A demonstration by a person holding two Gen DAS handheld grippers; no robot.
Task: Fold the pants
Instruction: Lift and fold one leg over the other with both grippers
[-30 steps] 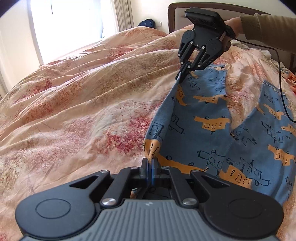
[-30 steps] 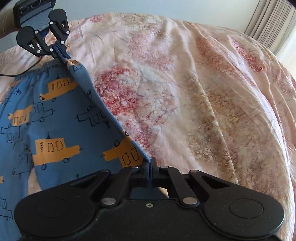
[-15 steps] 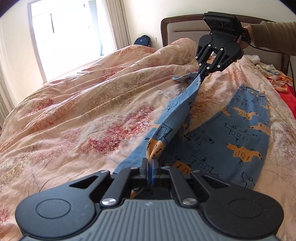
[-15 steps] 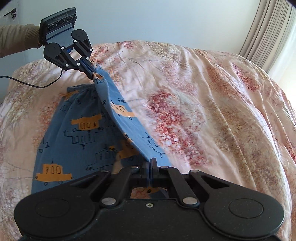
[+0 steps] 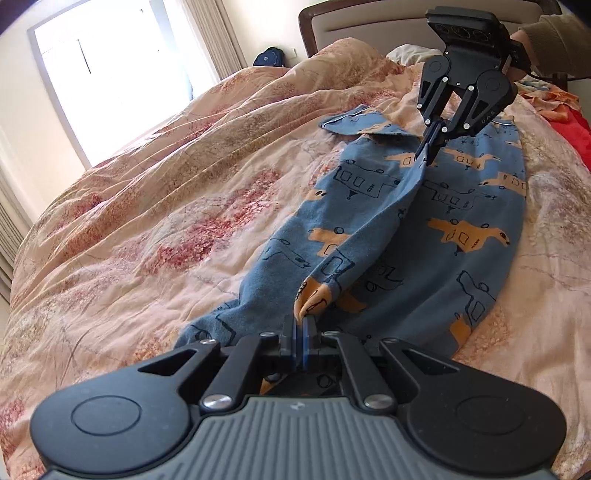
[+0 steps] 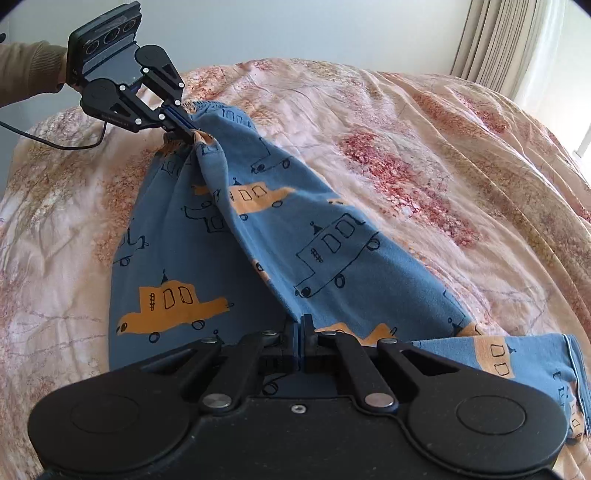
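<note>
I have the pants (image 5: 417,236) stretched lengthwise between my two grippers, lying on the floral duvet (image 5: 155,206) of the bed. From my left wrist view, their long axis runs from the near edge, where my left gripper (image 5: 302,334) is, up and away toward the headboard (image 5: 369,18), where my right gripper (image 5: 430,149) is. The fabric is blue, printed with orange cars and outlined car drawings.

My left gripper's jaws are pressed together on a bunched fold of the pants at the waistband end; in the right wrist view the gathered elastic edge shows just beside it (image 6: 188,131). My right gripper (image 6: 301,334) is likewise clamped on the cloth at the leg end. A raised ridge of fabric runs taut between the two grips, with one leg draped over the other below it. In the right wrist view a hemmed leg opening (image 6: 570,373) lies flat at the lower right; in the left wrist view another cuff (image 5: 354,123) folds out to the left near the headboard.

Faint lettering is stamped on each gripper's linkage, too small for me to read.

A dark bag (image 5: 267,57) sits by the bright window (image 5: 110,74); orange and red cloth (image 5: 561,107) lies at the far right. Curtains (image 6: 506,40) hang beyond the bed.
</note>
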